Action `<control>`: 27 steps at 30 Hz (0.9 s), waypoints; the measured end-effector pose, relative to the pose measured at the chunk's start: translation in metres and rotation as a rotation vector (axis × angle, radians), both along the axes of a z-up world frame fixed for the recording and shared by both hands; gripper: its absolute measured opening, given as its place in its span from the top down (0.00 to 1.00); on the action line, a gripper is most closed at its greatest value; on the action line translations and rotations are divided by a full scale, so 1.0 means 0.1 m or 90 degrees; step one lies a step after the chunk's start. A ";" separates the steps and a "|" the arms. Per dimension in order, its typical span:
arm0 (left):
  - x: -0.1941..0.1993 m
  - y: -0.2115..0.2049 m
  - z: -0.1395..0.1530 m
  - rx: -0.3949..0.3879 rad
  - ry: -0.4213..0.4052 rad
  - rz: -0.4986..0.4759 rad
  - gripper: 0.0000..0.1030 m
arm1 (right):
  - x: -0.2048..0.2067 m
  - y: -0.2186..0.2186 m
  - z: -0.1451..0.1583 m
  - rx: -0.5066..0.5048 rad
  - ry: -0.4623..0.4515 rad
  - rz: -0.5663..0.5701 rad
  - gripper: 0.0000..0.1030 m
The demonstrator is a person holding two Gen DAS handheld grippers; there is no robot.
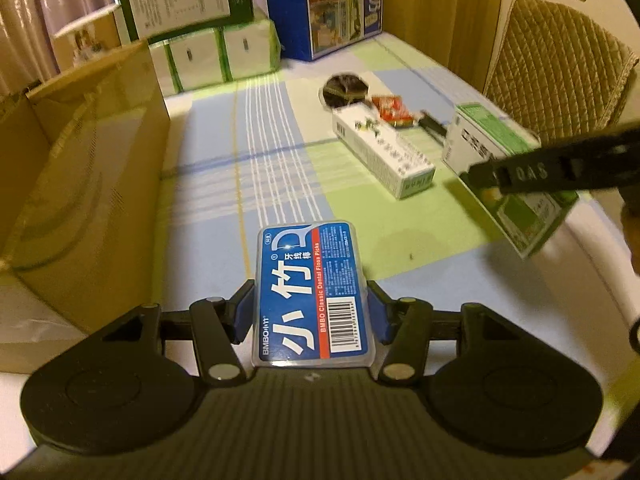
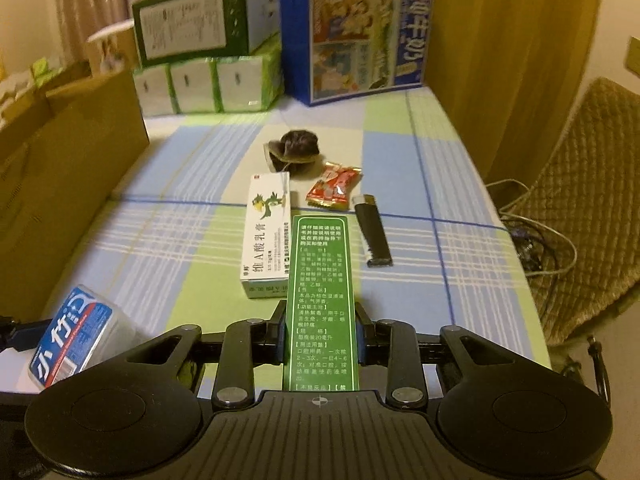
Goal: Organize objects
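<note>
At the far left stands a cardboard box (image 1: 86, 184), its brown side rising from the counter (image 1: 208, 184), which is covered with a cloth checked in blue, green and white. Behind it, at the back, white packs with green bands (image 2: 208, 84) carry a green-edged carton (image 2: 188, 24), and just to their right stands a tall blue box (image 2: 356, 36).

The left gripper (image 1: 310, 312) holds a floss box (image 1: 312, 294), a clear case with a blue label, clamped on its two long sides between the blue-padded fingers (image 1: 242, 314). The case points forward, away from the camera, and hangs above the near part of the counter. In the right wrist view the same case sits low at the left edge, right of the cardboard box.

Further right, at the middle of the counter, lies a white carton (image 2: 268, 236) with a green figure printed on it. Beyond its far end lies a dark tea bag (image 2: 294, 150); right of that is a red wrapper (image 2: 334, 190), and near it a black lighter (image 2: 372, 232), lying flat, apart from the white carton.

The right gripper (image 2: 320, 340) is closed on a green box (image 2: 320, 304), its fingers (image 2: 364, 340) pressing the two long sides; the printed green face looks up at the camera. The box is lifted above the counter, its far end overlapping the white carton's right edge in view. From the left wrist view it appears tilted, white and green, held by a black finger. At the far right stands a quilted chair (image 1: 560, 60).
</note>
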State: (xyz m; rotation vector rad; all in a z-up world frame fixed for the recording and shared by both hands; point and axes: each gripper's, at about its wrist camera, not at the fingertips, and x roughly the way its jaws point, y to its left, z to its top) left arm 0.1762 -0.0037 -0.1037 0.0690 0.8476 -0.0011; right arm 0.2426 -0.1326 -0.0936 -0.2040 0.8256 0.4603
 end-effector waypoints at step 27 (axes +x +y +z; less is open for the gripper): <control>-1.29 0.34 1.07 -0.015 -0.077 0.010 0.50 | -1.62 0.17 1.07 0.087 -0.034 0.049 0.74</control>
